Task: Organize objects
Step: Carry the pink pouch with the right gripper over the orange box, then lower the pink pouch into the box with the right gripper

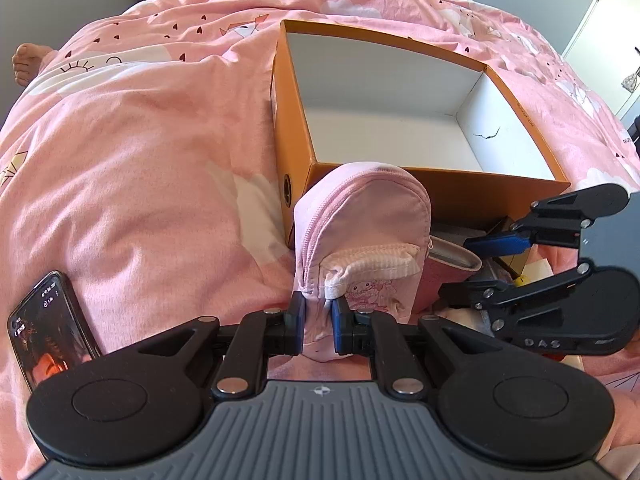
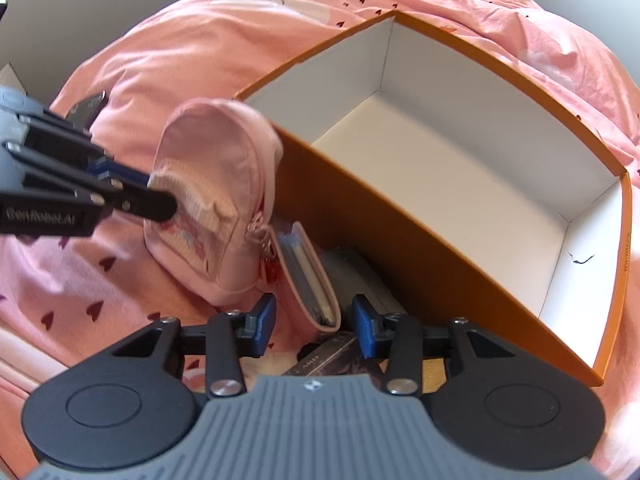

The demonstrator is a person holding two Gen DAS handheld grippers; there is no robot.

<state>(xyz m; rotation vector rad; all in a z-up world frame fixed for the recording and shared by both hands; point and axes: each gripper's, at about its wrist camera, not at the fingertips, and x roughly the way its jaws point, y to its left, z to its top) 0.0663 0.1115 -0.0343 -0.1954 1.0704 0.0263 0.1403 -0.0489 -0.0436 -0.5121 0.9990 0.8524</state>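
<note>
You're gripping the little pink backpack (image 1: 360, 240) with your left gripper (image 1: 318, 322), jaws pinched tight on the fabric near its bottom edge, and it's sitting upright right against the near wall of the orange box (image 1: 296, 128), which looks empty inside. Your right gripper (image 2: 314, 326) is hanging wide open, holding nothing, with the pink card wallet (image 2: 308, 276) lying between its fingers. Looks like the first item is going in, so I'd say you're needing to lift the backpack clear over that wall next.
</note>
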